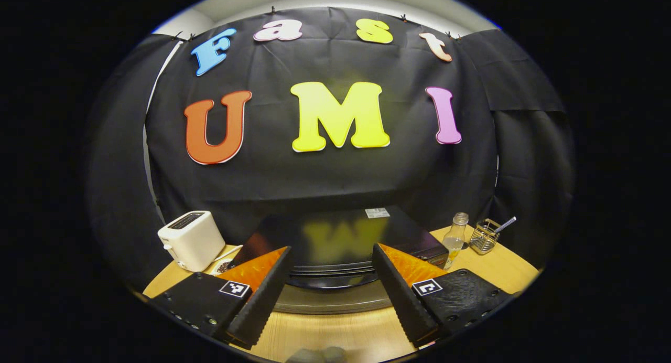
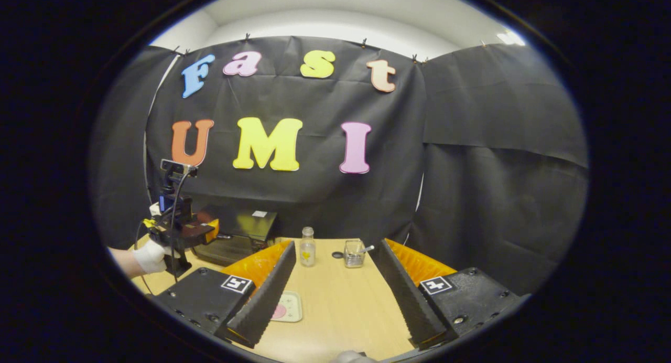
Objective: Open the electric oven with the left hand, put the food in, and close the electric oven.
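Left gripper (image 1: 331,287) spread wide, holding nothing, facing the closed black oven (image 1: 335,242) on the table (image 1: 325,331). Right gripper (image 2: 335,295) likewise parted and unladen above a small plate (image 2: 285,306).

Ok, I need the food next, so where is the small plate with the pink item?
In the right gripper view the small plate lies on the wooden table, just beside the right tongs' left finger, nearer than the glass bottle.

The glossy black box-shaped electric oven (image 1: 335,237) sits low at centre of the left gripper view, door shut, on the wooden bench (image 1: 335,334); a small tray of pink food (image 2: 285,307) lies flat lower centre-left of the right gripper view.
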The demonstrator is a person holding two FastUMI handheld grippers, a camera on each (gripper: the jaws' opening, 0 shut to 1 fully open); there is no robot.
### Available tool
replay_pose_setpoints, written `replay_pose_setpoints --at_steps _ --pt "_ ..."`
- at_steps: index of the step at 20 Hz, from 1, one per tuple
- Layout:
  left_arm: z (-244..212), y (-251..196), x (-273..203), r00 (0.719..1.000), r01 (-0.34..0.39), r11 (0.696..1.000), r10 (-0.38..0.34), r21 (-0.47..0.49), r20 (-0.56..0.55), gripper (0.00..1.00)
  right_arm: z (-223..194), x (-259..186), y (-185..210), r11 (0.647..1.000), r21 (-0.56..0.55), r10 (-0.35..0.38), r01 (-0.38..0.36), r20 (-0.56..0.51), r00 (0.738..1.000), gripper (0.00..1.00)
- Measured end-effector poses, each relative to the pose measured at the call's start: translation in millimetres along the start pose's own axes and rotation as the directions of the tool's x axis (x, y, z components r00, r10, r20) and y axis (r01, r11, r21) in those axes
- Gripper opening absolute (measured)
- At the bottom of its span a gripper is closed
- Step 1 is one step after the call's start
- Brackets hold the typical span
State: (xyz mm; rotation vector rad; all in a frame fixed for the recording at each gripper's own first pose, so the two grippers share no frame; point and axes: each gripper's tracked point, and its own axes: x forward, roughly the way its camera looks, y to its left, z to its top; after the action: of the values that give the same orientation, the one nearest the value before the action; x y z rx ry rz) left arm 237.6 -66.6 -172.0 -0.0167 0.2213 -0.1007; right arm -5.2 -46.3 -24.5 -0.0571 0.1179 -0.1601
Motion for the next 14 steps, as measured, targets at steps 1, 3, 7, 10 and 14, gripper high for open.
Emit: replay_pose_setpoints --at_steps 1,3,7,10,14 --pt "-7.4 2.0 6.8 1.0 -0.005 1.0 0.005 0.005 -0.019 0.96 -2.2 -1.9 -2.3 1.0 0.001 -0.009 0.009 -0.006 1.0 1.0" --pt "-22.4 2.5 15.5 0.998 -0.004 1.0 0.004 0.005 -0.055 0.97 -4.7 -5.3 -3.9 1.0 0.005 -0.018 0.018 -0.013 1.0 1.0" --pt "-30.7 -2.2 25.2 0.998 0.012 1.0 -0.013 -0.011 -0.066 0.97 -7.9 -9.5 -5.3 1.0 0.014 -0.027 0.027 -0.019 0.999 1.0" --pt "-32.0 -2.5 24.7 0.997 0.007 1.0 -0.009 -0.022 -0.082 0.97 -9.0 -11.8 -2.0 1.0 0.022 -0.02 0.021 -0.022 1.0 1.0" --pt "-34.8 -2.2 16.7 0.995 0.008 1.0 -0.011 -0.029 -0.104 0.97 -11.0 -15.9 3.4 1.0 0.025 -0.008 0.009 -0.023 1.0 1.0"
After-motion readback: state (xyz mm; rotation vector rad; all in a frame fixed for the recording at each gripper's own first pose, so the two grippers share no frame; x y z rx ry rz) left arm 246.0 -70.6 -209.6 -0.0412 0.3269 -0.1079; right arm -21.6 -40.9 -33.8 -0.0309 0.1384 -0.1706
